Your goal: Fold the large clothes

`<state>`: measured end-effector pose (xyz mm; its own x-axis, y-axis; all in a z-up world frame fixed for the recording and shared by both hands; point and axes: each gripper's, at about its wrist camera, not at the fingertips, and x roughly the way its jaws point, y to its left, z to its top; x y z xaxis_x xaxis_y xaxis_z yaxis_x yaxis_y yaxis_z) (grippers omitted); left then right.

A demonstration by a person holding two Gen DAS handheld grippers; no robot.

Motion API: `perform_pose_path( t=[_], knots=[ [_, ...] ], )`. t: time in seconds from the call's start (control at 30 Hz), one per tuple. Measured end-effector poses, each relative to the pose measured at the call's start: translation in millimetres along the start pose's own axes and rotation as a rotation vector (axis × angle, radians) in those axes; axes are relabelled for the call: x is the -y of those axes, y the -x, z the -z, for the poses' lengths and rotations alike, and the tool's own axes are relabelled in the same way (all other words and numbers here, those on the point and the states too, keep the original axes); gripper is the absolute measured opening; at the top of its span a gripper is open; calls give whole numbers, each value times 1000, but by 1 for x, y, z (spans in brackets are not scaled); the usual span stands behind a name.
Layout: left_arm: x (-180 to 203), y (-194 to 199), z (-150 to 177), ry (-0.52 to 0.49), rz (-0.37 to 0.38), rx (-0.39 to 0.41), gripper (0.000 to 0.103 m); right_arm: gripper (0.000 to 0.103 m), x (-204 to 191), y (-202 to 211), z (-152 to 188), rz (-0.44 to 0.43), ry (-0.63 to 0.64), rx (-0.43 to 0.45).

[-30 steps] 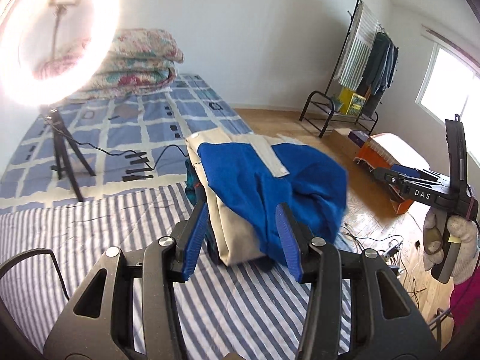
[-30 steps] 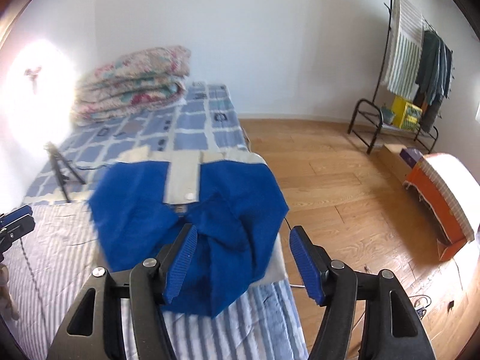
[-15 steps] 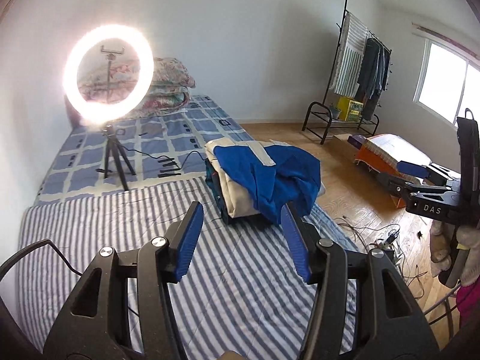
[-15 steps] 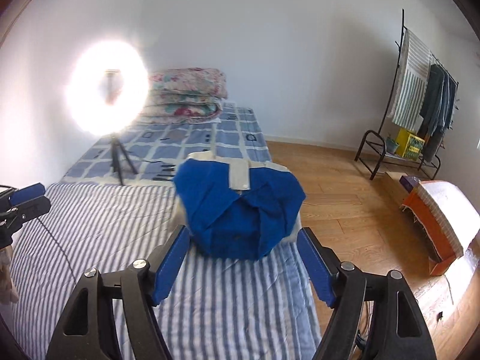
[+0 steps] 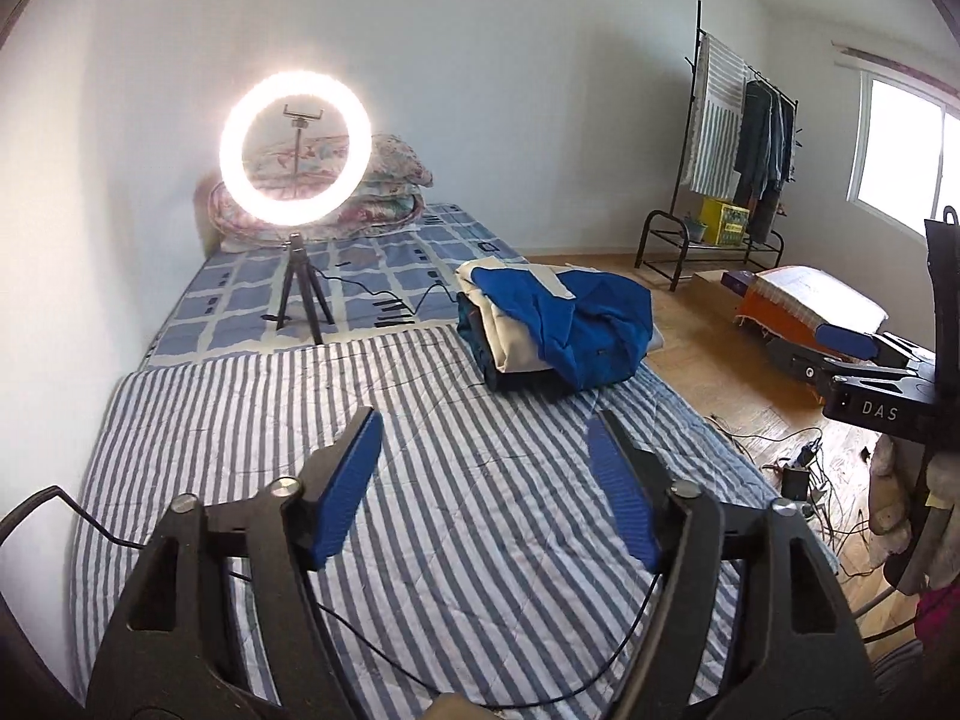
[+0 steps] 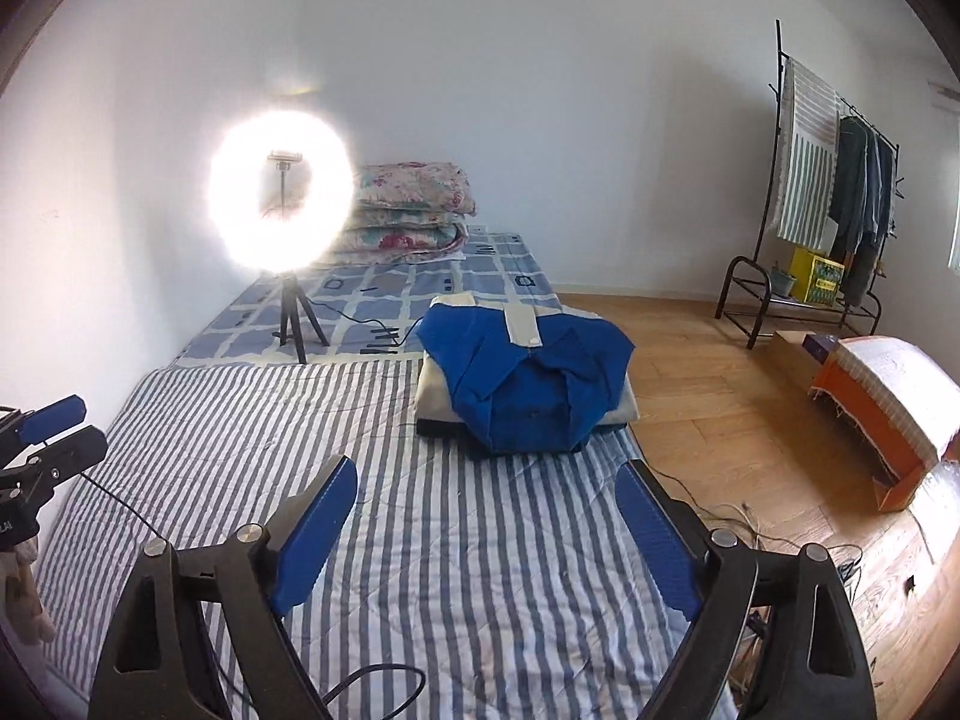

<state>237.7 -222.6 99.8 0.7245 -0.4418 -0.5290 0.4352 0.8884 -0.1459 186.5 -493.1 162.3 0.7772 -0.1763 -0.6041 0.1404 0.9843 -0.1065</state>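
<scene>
Both grippers hang over the striped bedspread [image 6: 480, 570] with nothing between their blue pads. The left gripper [image 5: 486, 468] has its jaws spreading wider, and so does the right gripper [image 6: 486, 516]. The blue garment [image 6: 528, 378] lies folded on top of a cream one [image 6: 432, 387], a small stack near the bed's floor-side edge, well apart from both grippers. A ring light [image 5: 292, 147] glows on its tripod farther up the bed.

Both grippers pulled back from folded blue garment [image 6: 528, 387], now far off on striped sheet [image 6: 420, 540]. Left gripper [image 5: 486, 474] and right gripper [image 6: 489, 525] jaws opening, nothing between them.
</scene>
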Motion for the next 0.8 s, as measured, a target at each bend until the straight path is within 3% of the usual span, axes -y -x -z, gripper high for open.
perform_pose_path(
  t=[0.2, 0.33, 0.4, 0.53, 0.8],
  knots=[
    [6, 13, 10, -27, -7, 15, 77, 92, -5, 0, 21, 4, -26, 8],
    [5, 23, 14, -19, -2, 32, 88, 95, -7, 3, 29, 31, -24, 30],
    [4, 27, 16, -22, -15, 43, 92, 103, -7, 8, 33, 35, -33, 50],
    [4, 30, 19, -36, -53, 61, 103, 103, -8, 9, 35, 52, -20, 70],
    [-7, 23, 26, -2, -133, 28, 103, 103, -13, 2, 39, 84, 20, 72]
  ],
)
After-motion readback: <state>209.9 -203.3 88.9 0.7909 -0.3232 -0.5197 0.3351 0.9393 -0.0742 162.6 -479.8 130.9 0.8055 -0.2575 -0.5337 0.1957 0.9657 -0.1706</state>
